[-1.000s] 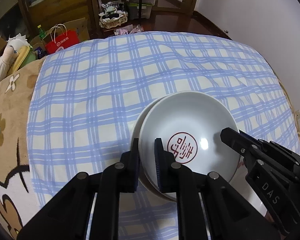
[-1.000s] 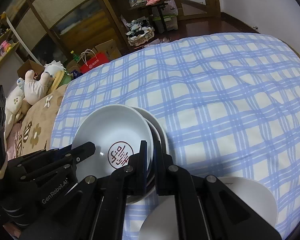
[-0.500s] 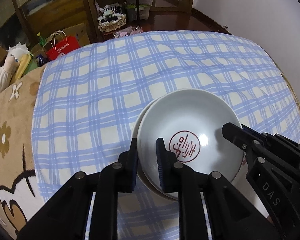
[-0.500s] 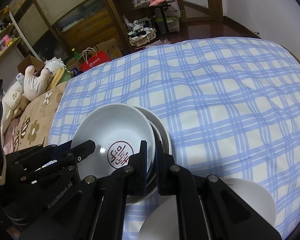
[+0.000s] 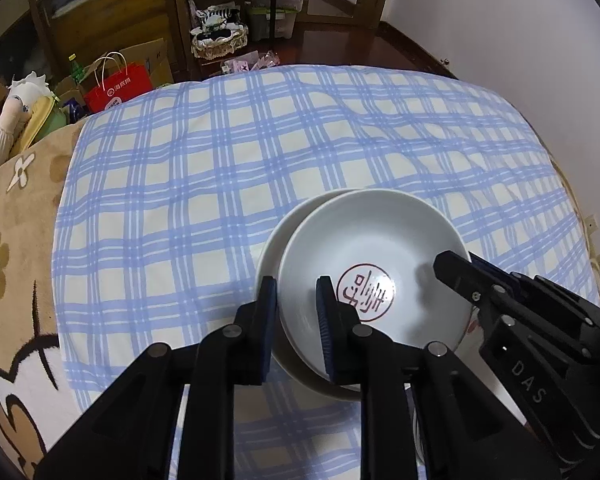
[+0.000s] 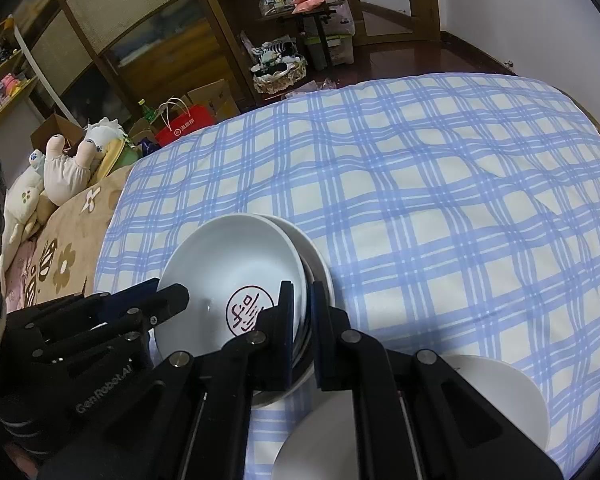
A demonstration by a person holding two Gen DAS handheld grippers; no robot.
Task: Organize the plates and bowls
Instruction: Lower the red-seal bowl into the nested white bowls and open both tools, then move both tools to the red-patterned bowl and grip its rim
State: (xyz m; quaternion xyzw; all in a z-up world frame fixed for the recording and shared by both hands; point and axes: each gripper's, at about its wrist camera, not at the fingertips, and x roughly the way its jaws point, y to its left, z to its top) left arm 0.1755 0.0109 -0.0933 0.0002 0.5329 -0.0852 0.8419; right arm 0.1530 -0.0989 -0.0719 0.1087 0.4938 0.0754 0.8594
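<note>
Left hand-held gripper (image 5: 296, 312) is loosening, jaws just opening around the top bowl (image 5: 374, 268) rim; right hand-held gripper (image 6: 300, 320) is pinching the opposite rim, with open checked bedsheet (image 5: 228, 168) sitting beyond both.

A white wall (image 5: 500, 20) rises at two o'clock over dark wooden floor (image 5: 340, 46). Wooden cabinets (image 6: 140, 40) stand at eleven o'clock, a cluttered small table (image 6: 316, 12) at twelve.

Blue checked cloth (image 5: 228, 184), red paper bag (image 5: 118, 90), plush toys (image 6: 66, 170), wicker basket (image 6: 278, 74)
</note>
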